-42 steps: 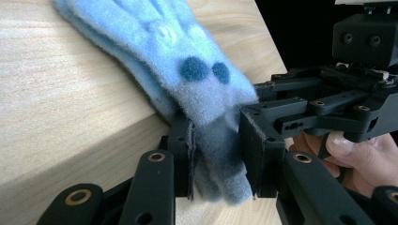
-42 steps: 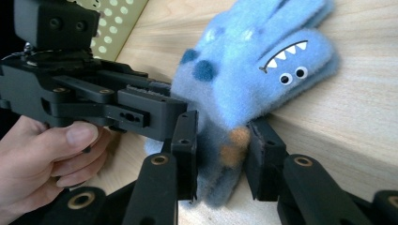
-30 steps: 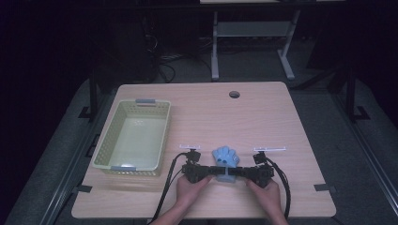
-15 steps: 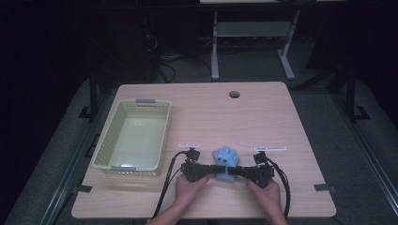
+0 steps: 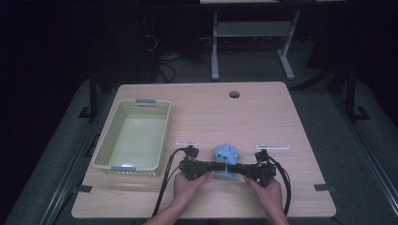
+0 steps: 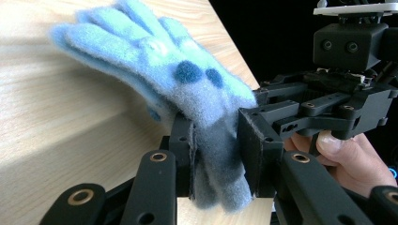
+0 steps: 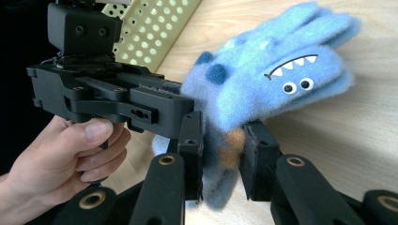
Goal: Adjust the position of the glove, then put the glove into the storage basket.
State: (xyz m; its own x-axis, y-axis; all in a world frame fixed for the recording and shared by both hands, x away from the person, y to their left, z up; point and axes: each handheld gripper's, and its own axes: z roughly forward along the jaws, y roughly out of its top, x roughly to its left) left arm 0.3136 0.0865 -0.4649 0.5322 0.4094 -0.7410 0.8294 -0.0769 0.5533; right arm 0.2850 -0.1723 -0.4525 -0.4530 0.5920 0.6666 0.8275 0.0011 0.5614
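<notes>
Blue fuzzy glove [image 5: 226,160] lies between both grippers, cuff toward the person, fingers pointing away up the table. Left gripper [image 6: 215,154] and right gripper [image 7: 221,157] each clamp the cuff from opposite sides; yellow basket [image 5: 104,150] sits to the left, nearer the left hand [image 5: 187,185].

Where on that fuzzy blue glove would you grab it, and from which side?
By the cuff, from either side along the table. The glove is soft, and its cuff end bunches into a narrow wad. The left gripper and right gripper each pinch that end now, leaving the fingers free.
</notes>
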